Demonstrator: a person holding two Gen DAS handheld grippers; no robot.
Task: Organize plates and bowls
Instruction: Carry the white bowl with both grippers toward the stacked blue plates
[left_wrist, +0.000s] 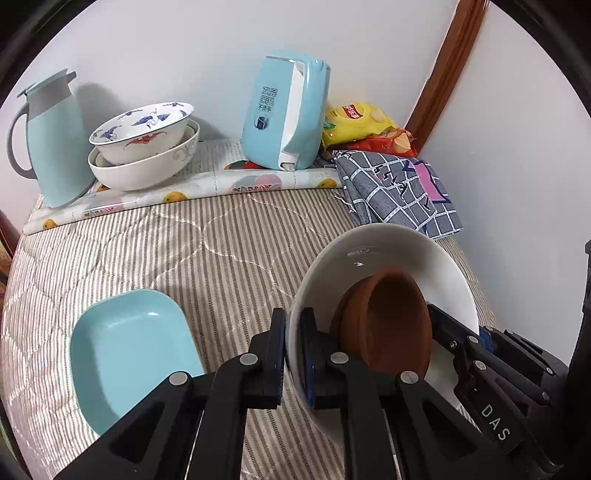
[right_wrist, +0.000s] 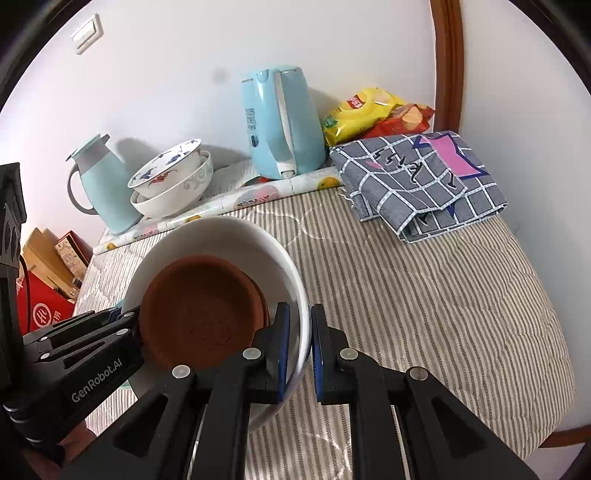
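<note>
A white bowl (left_wrist: 384, 254) holds brown clay saucers (left_wrist: 391, 321) and is lifted above the striped table. My left gripper (left_wrist: 293, 354) is shut on the bowl's left rim. My right gripper (right_wrist: 300, 350) is shut on the opposite rim of the white bowl (right_wrist: 221, 236), with the saucers (right_wrist: 199, 310) inside. A light blue square dish (left_wrist: 129, 350) lies on the table at the lower left. Two stacked patterned bowls (left_wrist: 144, 147) stand at the back left, also in the right wrist view (right_wrist: 171, 181).
A blue thermos jug (left_wrist: 51, 140), a blue electric kettle (left_wrist: 288, 110), yellow and red snack bags (left_wrist: 365, 125) and a folded checked cloth (left_wrist: 399, 188) stand along the back wall. Boxes (right_wrist: 48, 280) sit beyond the table's left edge. A wooden frame (right_wrist: 448, 62) runs up the wall.
</note>
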